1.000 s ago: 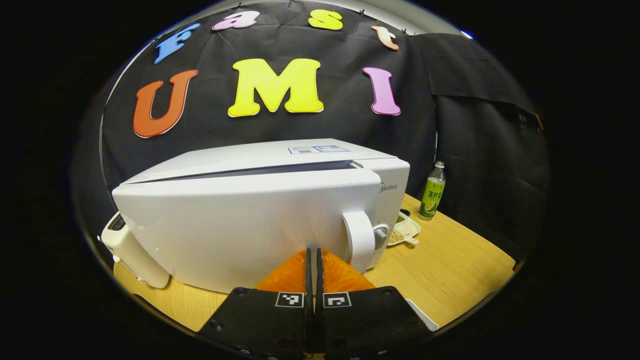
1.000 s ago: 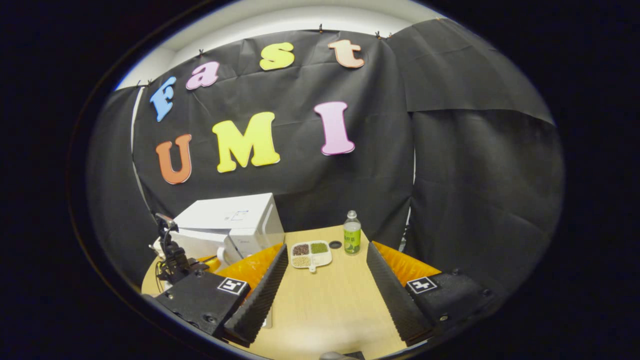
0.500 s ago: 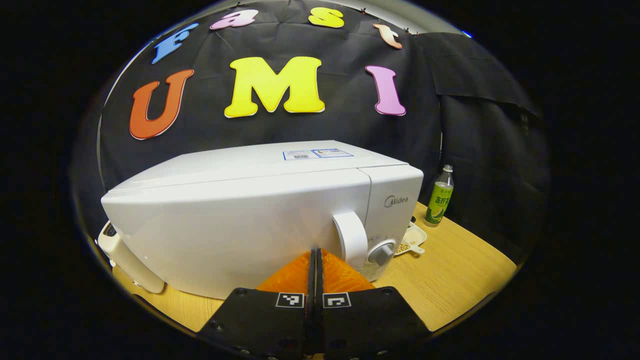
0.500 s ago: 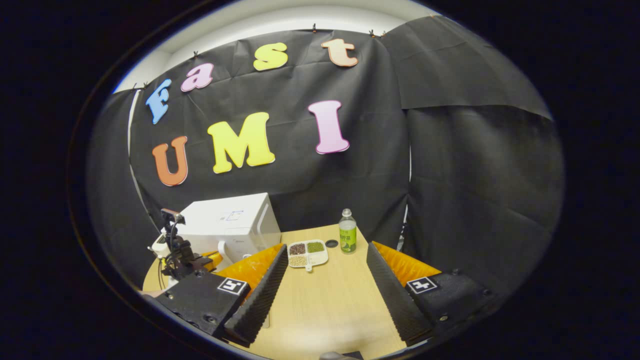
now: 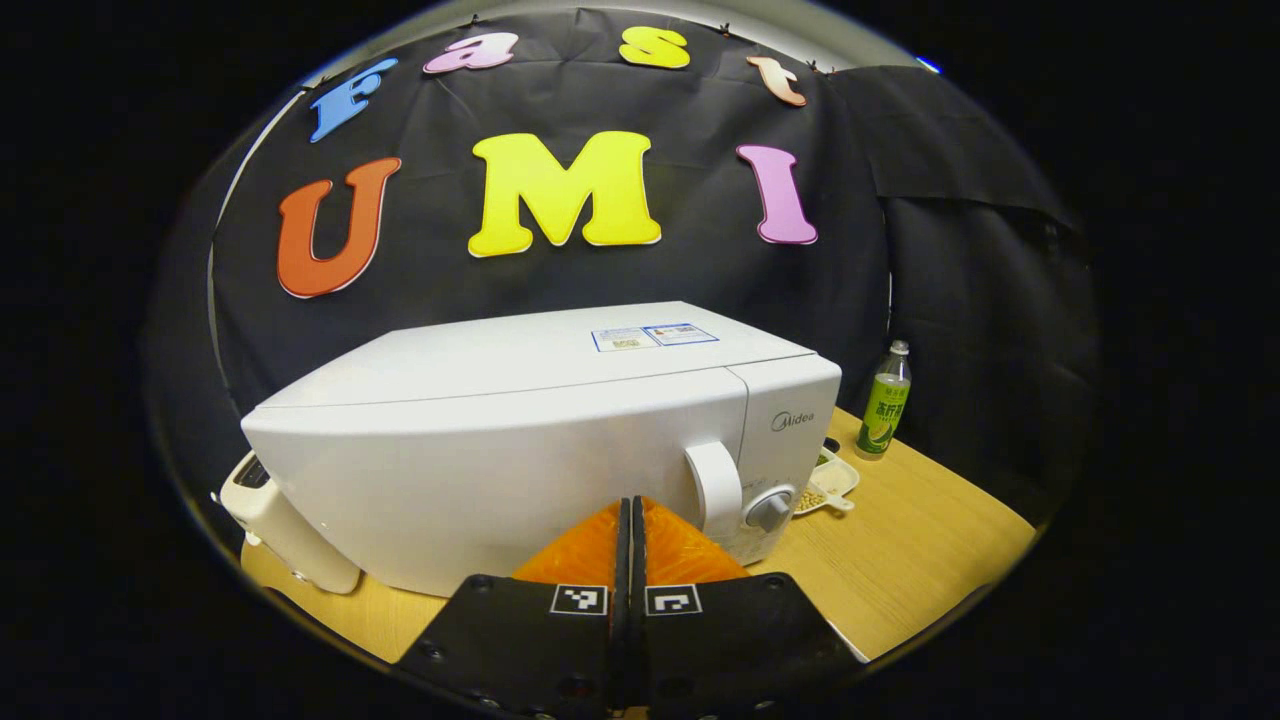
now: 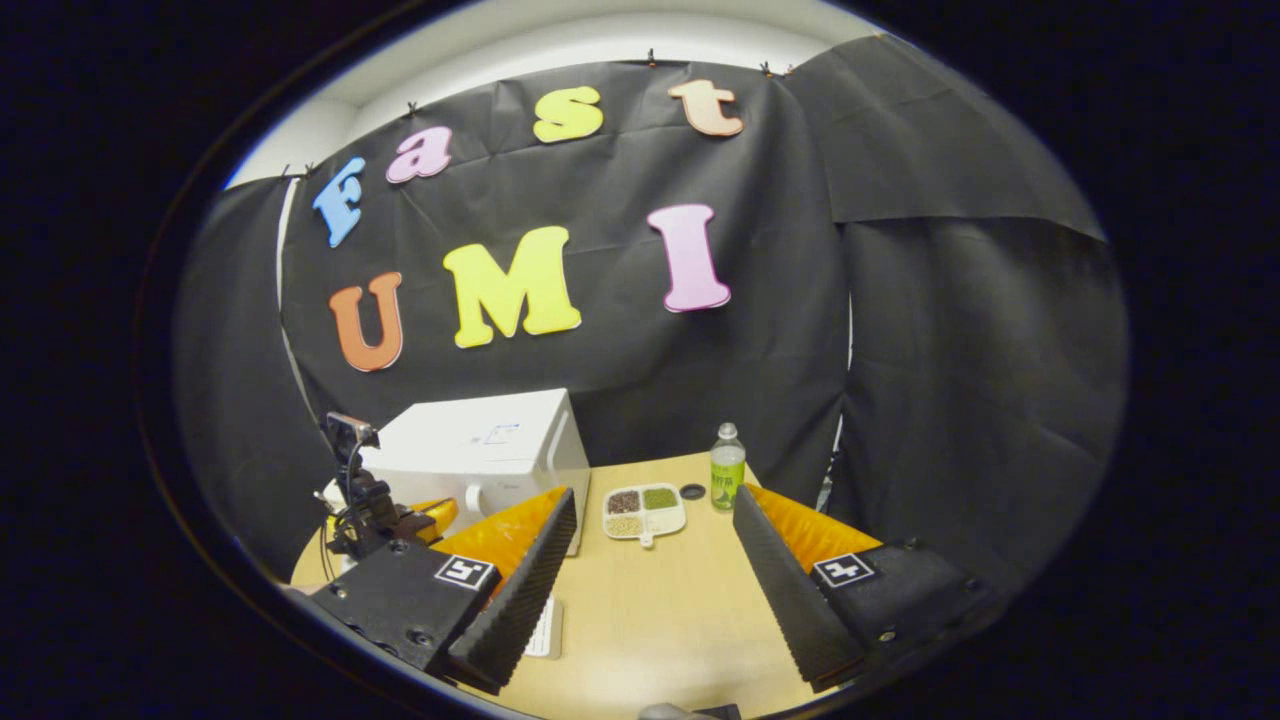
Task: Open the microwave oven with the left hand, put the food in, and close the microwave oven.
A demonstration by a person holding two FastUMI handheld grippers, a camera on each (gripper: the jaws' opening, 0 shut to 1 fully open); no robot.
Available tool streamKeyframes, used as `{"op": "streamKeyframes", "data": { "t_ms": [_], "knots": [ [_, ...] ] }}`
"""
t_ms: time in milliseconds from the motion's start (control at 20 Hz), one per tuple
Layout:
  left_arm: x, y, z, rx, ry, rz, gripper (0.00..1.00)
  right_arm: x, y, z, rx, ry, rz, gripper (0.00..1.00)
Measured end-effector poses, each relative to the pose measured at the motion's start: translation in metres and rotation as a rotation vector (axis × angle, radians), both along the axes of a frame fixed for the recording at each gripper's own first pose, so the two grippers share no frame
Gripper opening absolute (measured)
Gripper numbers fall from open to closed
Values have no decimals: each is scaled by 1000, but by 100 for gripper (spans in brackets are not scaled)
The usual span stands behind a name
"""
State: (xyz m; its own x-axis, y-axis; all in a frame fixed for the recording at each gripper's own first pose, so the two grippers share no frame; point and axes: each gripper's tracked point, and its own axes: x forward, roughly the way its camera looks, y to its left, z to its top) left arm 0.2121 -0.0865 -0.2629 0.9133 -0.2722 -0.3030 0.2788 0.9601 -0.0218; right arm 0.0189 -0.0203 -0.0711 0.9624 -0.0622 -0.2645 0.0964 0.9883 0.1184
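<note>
The microwave oven [image 5: 520, 440] is a white box with its door flush against the body, a curved white door handle [image 5: 712, 488] at the door's edge and a round grey knob [image 5: 768, 510] just beside it at about 4 o'clock. In the left gripper view it stands at the centre on the wooden counter [image 5: 900, 540]. In the right gripper view it sits at about 9 o'clock of the divided food tray [image 6: 644, 511].

That tray holds dark, green and pale grains in separate compartments, with a green-labelled bottle [image 6: 727, 480] and a small dark cap [image 6: 692, 491] near it at 2 o'clock. Whether any food lies inside the oven cannot be told, since the door hides the cavity.

The left gripper [image 5: 627, 530] points straight at the oven's door, low and just short of it, with its fingers pressed together on nothing (no gap between them). In the right gripper view it appears at the counter's left edge, at 8 o'clock from the oven.

The right gripper [image 6: 655, 560] hangs well back over the counter, levelled toward the tray, its fingers spread wide with bare wood between them.

A cream appliance [image 5: 285, 535] at 8 o'clock of the oven is partly cut off, so what it is stays unclear. A flat white item [image 6: 545, 628] lies half behind the right gripper's left finger.
</note>
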Motion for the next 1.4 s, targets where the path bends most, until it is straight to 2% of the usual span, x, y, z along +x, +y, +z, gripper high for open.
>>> {"op": "streamKeyframes", "data": {
  "t_ms": [50,100,150,200,250,400,450,600,700,750,1000,1200,1250,1300,1400],
  "knots": [
    [-5,8,4,28,-13,17,0,-2,1,0,-2,-2,-2,92],
    [-6,9,0,43,-12,17,20,-5,3,1,1,-4,-1,100],
    [-10,7,1,41,-10,6,59,-7,5,1,3,-8,0,92],
    [-8,5,-3,36,-11,0,98,-10,6,0,1,-7,-3,100],
    [-11,5,1,36,-20,-6,96,-14,6,-1,-1,-8,-8,92],
    [-21,15,13,34,-36,12,97,-24,13,-2,7,-12,-15,92],
    [-26,17,20,19,-43,18,97,-28,16,-3,8,-13,-15,100],
    [-45,38,37,64,-54,75,97,-37,25,-5,-36,-20,-4,100],
    [-66,43,52,47,-58,56,97,-43,33,-4,-55,-31,4,100],
    [-79,49,58,43,-63,54,97,-45,37,-3,-63,-41,6,92],
    [-144,97,105,9,-94,76,97,-54,61,3,-104,-91,31,92],
    [-188,150,145,12,-151,135,96,-54,90,16,-106,-124,75,92],
    [-196,161,152,7,-154,154,100,-53,98,19,-105,-131,91,92],
    [-206,171,158,-1,-158,166,96,-52,106,24,-101,-140,106,100],
    [-222,191,170,-22,-164,210,96,-52,120,31,-97,-155,130,100]
  ]
}}
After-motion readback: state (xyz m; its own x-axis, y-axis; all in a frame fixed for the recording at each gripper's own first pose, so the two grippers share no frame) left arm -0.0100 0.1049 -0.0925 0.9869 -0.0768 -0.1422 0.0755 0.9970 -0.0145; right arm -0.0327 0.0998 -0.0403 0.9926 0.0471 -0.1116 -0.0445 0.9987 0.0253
